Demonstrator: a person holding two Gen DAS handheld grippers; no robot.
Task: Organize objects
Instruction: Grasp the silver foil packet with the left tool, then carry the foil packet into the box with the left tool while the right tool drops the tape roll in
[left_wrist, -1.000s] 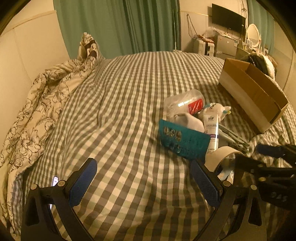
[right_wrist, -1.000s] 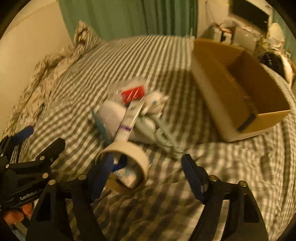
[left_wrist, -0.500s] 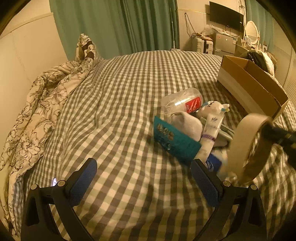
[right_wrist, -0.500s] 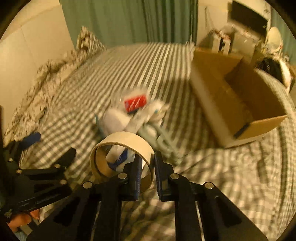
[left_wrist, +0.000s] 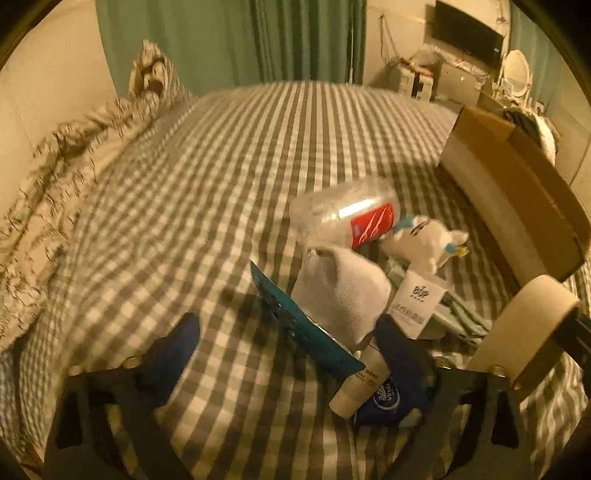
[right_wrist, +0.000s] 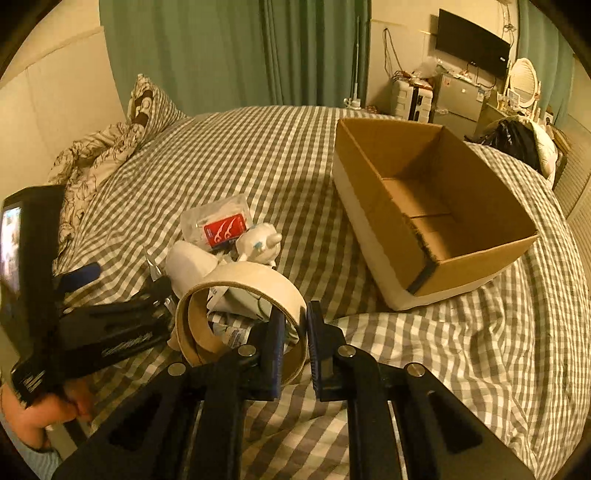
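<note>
Tape roll (right_wrist: 242, 295) wall pinched in my right gripper (right_wrist: 295, 343); left gripper (left_wrist: 291, 354) jaws closing, nothing gripped. Next: carry to cardboard box (right_wrist: 480, 254) ahead-right.

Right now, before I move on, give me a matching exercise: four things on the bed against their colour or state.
Things:
1. tape roll
2. cardboard box
3. flat card pack
4. left tongs

States:
A. teal, leaning on the pile
B. closing, nothing pinched yet
C. open, nothing visible inside
D. pinched by the right tongs

Pairs: 1-D, 2-C, 3-A, 4-B
</note>
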